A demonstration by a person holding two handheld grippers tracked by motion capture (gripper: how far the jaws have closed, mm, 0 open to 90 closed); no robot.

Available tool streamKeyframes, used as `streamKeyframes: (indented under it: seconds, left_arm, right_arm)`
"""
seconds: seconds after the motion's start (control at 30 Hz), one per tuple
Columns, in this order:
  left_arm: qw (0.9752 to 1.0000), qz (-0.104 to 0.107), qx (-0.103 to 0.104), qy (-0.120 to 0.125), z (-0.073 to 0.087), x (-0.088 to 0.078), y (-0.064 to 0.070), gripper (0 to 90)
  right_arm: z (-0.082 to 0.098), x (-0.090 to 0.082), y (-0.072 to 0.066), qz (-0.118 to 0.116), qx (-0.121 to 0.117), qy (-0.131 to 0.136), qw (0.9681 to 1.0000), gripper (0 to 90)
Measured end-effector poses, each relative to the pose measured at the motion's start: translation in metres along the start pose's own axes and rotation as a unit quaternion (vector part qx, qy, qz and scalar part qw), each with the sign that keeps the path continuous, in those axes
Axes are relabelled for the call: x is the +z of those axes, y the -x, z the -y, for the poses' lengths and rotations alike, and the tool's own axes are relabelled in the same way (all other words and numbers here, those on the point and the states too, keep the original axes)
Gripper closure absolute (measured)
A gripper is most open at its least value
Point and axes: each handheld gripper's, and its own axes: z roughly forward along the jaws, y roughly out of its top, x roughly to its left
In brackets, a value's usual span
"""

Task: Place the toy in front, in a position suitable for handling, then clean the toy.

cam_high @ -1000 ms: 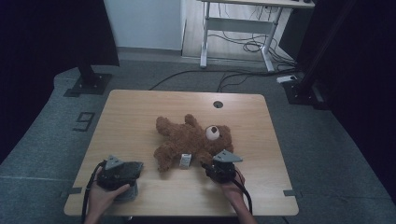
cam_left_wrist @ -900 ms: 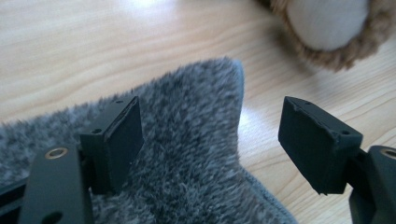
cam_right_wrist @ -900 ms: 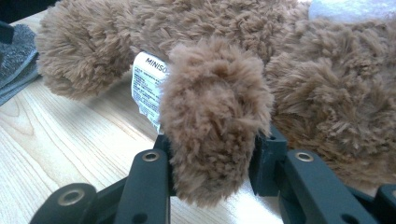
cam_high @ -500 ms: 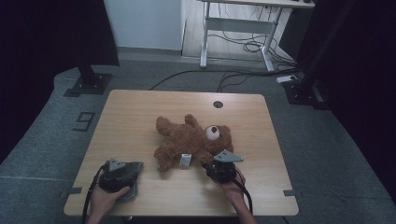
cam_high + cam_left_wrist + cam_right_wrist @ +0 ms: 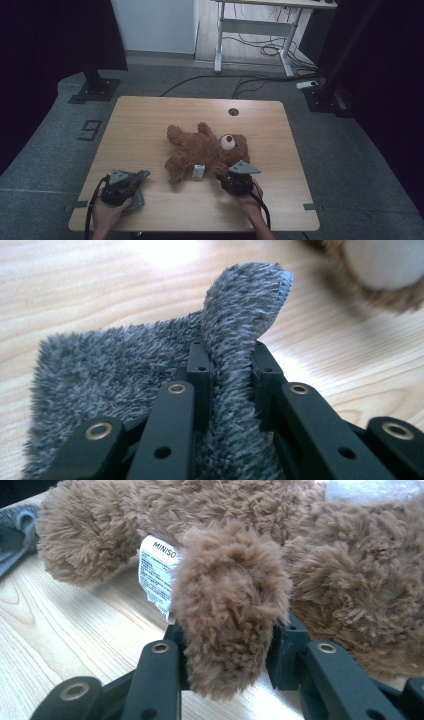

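A person works two hand-held claws over a wooden table (image 5: 150,120), each one clamped on something soft. The left gripper (image 5: 227,375) has just closed its jaws, and a raised fold of grey furry cloth (image 5: 125,370) now stands pinched between them — the fold pokes up past the jaw tips and curls over to the right, while the rest of the cloth spreads flat on the wood to the left of the jaws. From the high view, the left gripper (image 5: 131,181) sits at the near left corner of the table in the person's left hand (image 5: 107,216), with the grey cloth (image 5: 139,176) showing around and under it.

The right gripper (image 5: 230,650) is closed on a paw of the brown teddy bear (image 5: 240,535); the plush limb fills the gap between the jaws, bulges above them and hangs below. Just left of that paw, behind it, a white sewn-in label (image 5: 156,570) printed "MINISO" hangs from the bear's body, which lies directly ahead of the jaws. Seen from above, the right gripper (image 5: 226,181) is at the bear's near side, held by the right hand (image 5: 247,197) — the teddy bear (image 5: 202,150) sprawls on the table just beyond it, white muzzle up, and its label (image 5: 198,172) lies just left of the jaws. The two claws are well apart.
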Motion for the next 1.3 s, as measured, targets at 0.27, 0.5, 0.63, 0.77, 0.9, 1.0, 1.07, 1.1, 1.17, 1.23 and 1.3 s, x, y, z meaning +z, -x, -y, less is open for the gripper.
streamKeyframes:
  seconds: [0.27,0.5,0.63,0.77,0.9,1.0,1.07,1.1,1.17,1.23,1.3]
  left_arm:
    - [0.9991,0.033,-0.015,0.024,-0.005,-0.008,0.004,75.5]
    - [0.9978,0.052,-0.010,0.040,-0.015,-0.013,0.014,75.4]
    - [0.9959,0.070,0.002,0.056,-0.030,-0.015,0.031,75.4]
    - [0.9944,0.085,0.014,0.061,-0.044,-0.010,0.048,75.4]
    - [0.9926,0.092,0.031,0.073,-0.059,-0.007,0.065,75.4]
    - [0.9909,0.096,0.040,0.085,-0.070,-0.009,0.076,75.5]
    - [0.9899,0.098,0.048,0.091,-0.078,-0.010,0.083,75.5]
    - [0.9899,0.098,0.048,0.091,-0.078,-0.010,0.083,75.5]
    - [0.9889,0.099,0.056,0.095,-0.085,-0.010,0.089,75.5]
    - [0.9885,0.099,0.064,0.095,-0.096,-0.005,0.097,75.5]
    - [0.9885,0.098,0.067,0.094,-0.099,-0.003,0.099,75.5]
  right_arm:
    - [0.000,-0.001,0.000,0.004,-0.002,0.001,1.0000,49.6]
    - [0.001,-0.004,0.007,-0.006,0.016,0.003,0.9999,49.5]
    - [0.001,-0.007,0.010,-0.009,0.017,0.005,0.9998,49.3]
    - [0.001,-0.009,0.012,-0.025,0.020,0.014,0.9994,57.7]
    - [-0.001,-0.009,0.013,-0.032,0.013,0.017,0.9993,65.1]
    - [-0.001,-0.009,0.013,-0.035,0.008,0.018,0.9992,68.0]
    - [-0.002,-0.009,0.013,-0.036,0.005,0.018,0.9992,69.2]
    - [-0.002,-0.009,0.013,-0.036,0.005,0.018,0.9992,69.2]
    - [-0.002,-0.008,0.014,-0.036,0.007,0.018,0.9992,70.0]
    - [-0.002,-0.008,0.014,-0.035,0.010,0.019,0.9992,70.2]
    - [-0.002,-0.007,0.014,-0.035,0.011,0.019,0.9991,70.2]
